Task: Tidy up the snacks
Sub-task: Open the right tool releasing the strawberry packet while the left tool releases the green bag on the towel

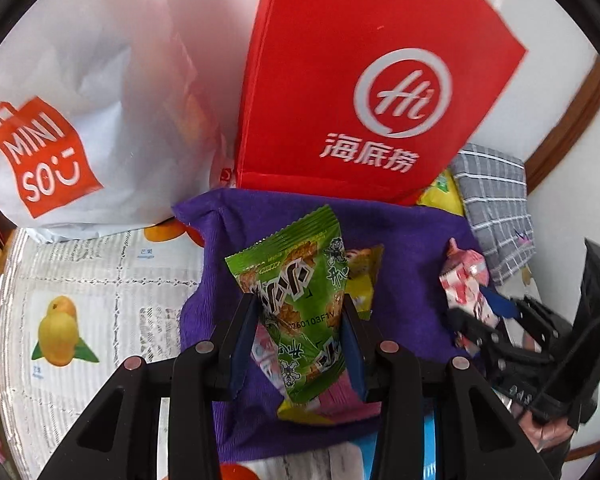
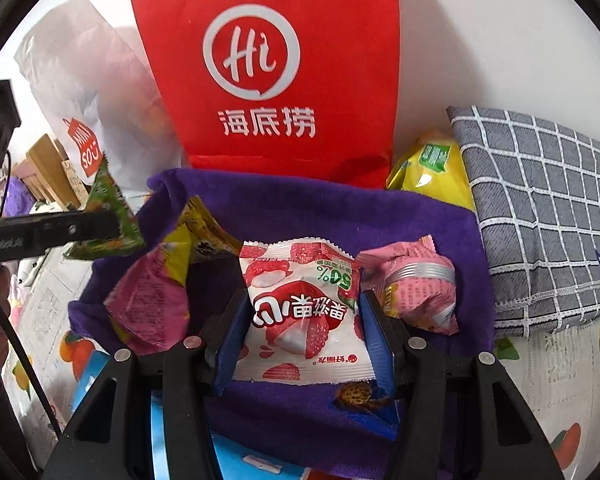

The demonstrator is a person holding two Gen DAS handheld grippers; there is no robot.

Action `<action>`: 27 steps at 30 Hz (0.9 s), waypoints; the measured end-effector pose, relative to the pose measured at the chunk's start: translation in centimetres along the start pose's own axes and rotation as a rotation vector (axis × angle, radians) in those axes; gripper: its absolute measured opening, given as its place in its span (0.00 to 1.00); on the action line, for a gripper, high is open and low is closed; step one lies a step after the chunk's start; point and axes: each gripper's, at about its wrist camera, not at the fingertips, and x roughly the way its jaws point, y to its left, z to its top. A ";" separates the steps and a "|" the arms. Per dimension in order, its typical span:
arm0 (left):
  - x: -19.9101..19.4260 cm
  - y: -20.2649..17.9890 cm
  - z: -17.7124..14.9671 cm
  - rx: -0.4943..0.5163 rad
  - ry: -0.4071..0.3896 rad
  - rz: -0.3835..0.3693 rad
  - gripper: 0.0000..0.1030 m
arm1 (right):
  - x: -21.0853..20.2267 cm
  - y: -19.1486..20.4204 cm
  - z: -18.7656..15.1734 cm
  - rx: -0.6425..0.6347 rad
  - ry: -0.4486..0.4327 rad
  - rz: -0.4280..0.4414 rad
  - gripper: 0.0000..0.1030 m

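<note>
The left gripper (image 1: 300,316) is clamped on a green snack packet (image 1: 296,300), the right gripper (image 2: 306,316) on a lychee candy packet (image 2: 300,312), above the purple cloth (image 2: 340,216); light, crinkly, slippery film is best pinched mid-body

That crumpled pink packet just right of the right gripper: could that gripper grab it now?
Probably not yet. The right gripper is shut on the lychee packet, so its jaws are full. The crumpled pink packet lies uncovered on the purple cloth, close beside it.
</note>
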 end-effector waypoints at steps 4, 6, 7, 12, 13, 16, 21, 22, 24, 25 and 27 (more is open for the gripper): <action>1.7 0.3 0.9 -0.020 0.027 -0.010 0.37 | 1.1 -0.1 -0.2 -0.006 0.034 -0.003 0.53; 2.3 0.3 1.1 -0.021 0.038 -0.016 0.37 | 1.2 0.0 -0.2 -0.017 0.040 0.004 0.53; 2.7 0.3 1.3 -0.020 0.042 -0.023 0.37 | 1.1 0.1 -0.3 -0.021 0.040 0.006 0.54; 3.4 -0.1 1.4 -0.004 0.048 -0.031 0.37 | 0.5 0.4 -0.3 -0.038 0.054 0.015 0.57; 3.5 -0.1 1.4 0.001 0.051 -0.038 0.37 | -0.2 0.4 -0.3 -0.035 0.043 0.013 0.57; 3.6 -0.2 1.3 0.010 0.058 -0.051 0.37 | -2.1 0.3 -0.2 -0.020 0.007 0.025 0.61; 4.1 -0.7 1.5 0.015 0.083 -0.076 0.48 | -6.3 0.3 -1.2 0.012 -0.079 0.013 0.65; 4.0 -1.0 1.5 0.020 0.091 -0.082 0.55 | -6.8 0.2 -1.5 0.020 -0.088 0.012 0.65; 3.6 -1.5 1.4 0.042 0.079 -0.072 0.57 | -8.1 0.1 -2.3 0.041 -0.109 -0.011 0.65; 3.0 -1.9 1.2 0.055 0.065 -0.060 0.60 | -8.6 0.1 -2.8 0.044 -0.116 -0.023 0.65; 2.0 -2.3 0.9 0.069 0.044 -0.053 0.64 | -9.5 0.3 -3.8 0.048 -0.124 -0.042 0.65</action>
